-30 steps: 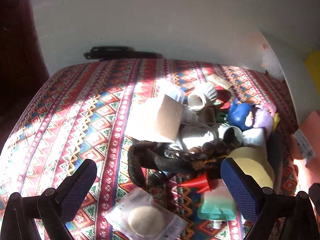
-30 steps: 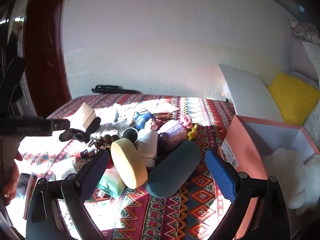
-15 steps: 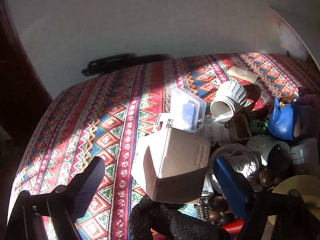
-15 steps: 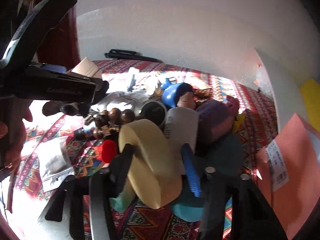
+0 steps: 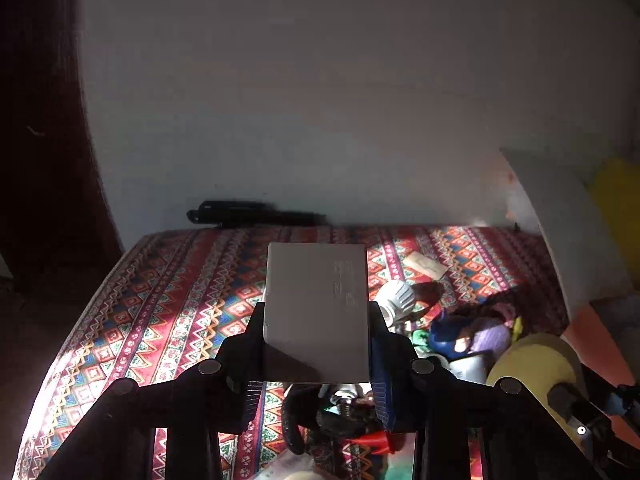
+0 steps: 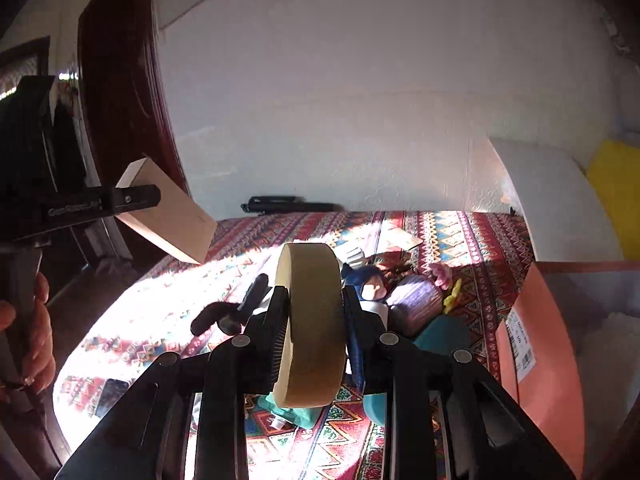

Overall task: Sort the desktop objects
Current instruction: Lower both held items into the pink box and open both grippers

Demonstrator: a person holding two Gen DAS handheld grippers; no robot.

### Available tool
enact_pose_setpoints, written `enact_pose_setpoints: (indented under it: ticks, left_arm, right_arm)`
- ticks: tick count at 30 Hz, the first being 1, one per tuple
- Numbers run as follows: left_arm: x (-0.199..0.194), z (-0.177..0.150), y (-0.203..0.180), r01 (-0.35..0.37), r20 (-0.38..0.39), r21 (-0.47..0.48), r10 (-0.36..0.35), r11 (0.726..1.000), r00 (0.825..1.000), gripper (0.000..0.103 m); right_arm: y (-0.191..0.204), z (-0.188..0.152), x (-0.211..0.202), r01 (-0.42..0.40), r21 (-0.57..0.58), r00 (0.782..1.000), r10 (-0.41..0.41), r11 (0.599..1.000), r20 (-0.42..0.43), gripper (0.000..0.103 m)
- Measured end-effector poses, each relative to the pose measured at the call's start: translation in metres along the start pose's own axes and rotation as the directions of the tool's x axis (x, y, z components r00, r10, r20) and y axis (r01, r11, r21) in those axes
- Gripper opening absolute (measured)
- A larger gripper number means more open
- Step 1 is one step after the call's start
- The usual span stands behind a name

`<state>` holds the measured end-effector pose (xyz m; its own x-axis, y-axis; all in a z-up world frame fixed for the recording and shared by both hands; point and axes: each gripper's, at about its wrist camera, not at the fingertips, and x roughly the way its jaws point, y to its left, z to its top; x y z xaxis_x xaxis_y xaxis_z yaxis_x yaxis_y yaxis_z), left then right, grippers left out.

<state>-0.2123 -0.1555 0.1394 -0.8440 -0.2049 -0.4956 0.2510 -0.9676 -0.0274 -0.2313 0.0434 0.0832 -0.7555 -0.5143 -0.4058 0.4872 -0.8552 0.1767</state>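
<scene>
Cardboard: the small flat brown cardboard box [image 5: 316,312] is clamped in your left tool [image 5: 316,354], clear above the patterned cloth on the bench [image 5: 168,304]. Your right tool [image 6: 312,328] pinches the thick tan foam disc [image 6: 312,324] edge-on. Keep both level; carry them wide of the clutter pile [image 6: 404,296], towards the pink box [image 6: 540,344] if that's their bin.
</scene>
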Motion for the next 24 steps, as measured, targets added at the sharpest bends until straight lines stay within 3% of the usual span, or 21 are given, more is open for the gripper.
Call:
enact_pose_setpoints:
  ticks: [3, 6, 10, 13, 15, 17, 19, 21, 23, 24]
  left_arm:
    - [-0.056, 0.007, -0.037, 0.091, 0.096, 0.040, -0.094, 0.995, 0.991, 0.038]
    - [-0.095, 0.012, -0.080, 0.200, 0.152, 0.085, -0.211, 0.976, 0.966, 0.038]
    - [-0.110, 0.010, -0.151, 0.345, 0.131, 0.159, -0.366, 0.925, 0.921, 0.038]
    - [-0.102, -0.001, -0.206, 0.414, 0.068, 0.218, -0.437, 0.884, 0.897, 0.038]
    - [-0.090, -0.012, -0.238, 0.466, 0.013, 0.243, -0.484, 0.850, 0.875, 0.038]
    - [-0.080, -0.024, -0.266, 0.491, -0.027, 0.272, -0.503, 0.828, 0.864, 0.038]
    - [-0.067, -0.032, -0.284, 0.508, -0.066, 0.284, -0.512, 0.813, 0.857, 0.038]
    - [-0.053, -0.037, -0.296, 0.525, -0.098, 0.277, -0.520, 0.805, 0.849, 0.040]
    - [-0.042, -0.039, -0.305, 0.528, -0.112, 0.264, -0.518, 0.807, 0.848, 0.062]
    - [-0.040, -0.038, -0.305, 0.521, -0.103, 0.255, -0.513, 0.815, 0.852, 0.086]
  right_arm:
    - [-0.013, 0.021, -0.058, 0.067, 0.037, 0.989, -0.071, 0.997, 0.128, 0.028]
    - [-0.031, 0.033, -0.120, 0.164, 0.094, 0.951, -0.183, 0.982, 0.250, 0.028]
    - [-0.072, 0.031, -0.183, 0.295, 0.215, 0.878, -0.353, 0.931, 0.322, 0.028]
    - [-0.114, 0.021, -0.210, 0.321, 0.331, 0.853, -0.423, 0.887, 0.305, 0.029]
    - [-0.145, 0.014, -0.214, 0.327, 0.400, 0.853, -0.450, 0.856, 0.266, 0.029]
    - [-0.174, 0.005, -0.215, 0.321, 0.474, 0.862, -0.460, 0.820, 0.211, 0.029]
    - [-0.201, -0.004, -0.213, 0.266, 0.535, 0.888, -0.420, 0.802, 0.188, 0.029]
    - [-0.200, -0.003, -0.214, 0.284, 0.535, 0.877, -0.441, 0.795, 0.189, 0.029]
    - [-0.199, -0.002, -0.214, 0.303, 0.535, 0.866, -0.462, 0.788, 0.191, 0.034]
    - [-0.199, -0.002, -0.214, 0.312, 0.536, 0.860, -0.473, 0.785, 0.192, 0.054]
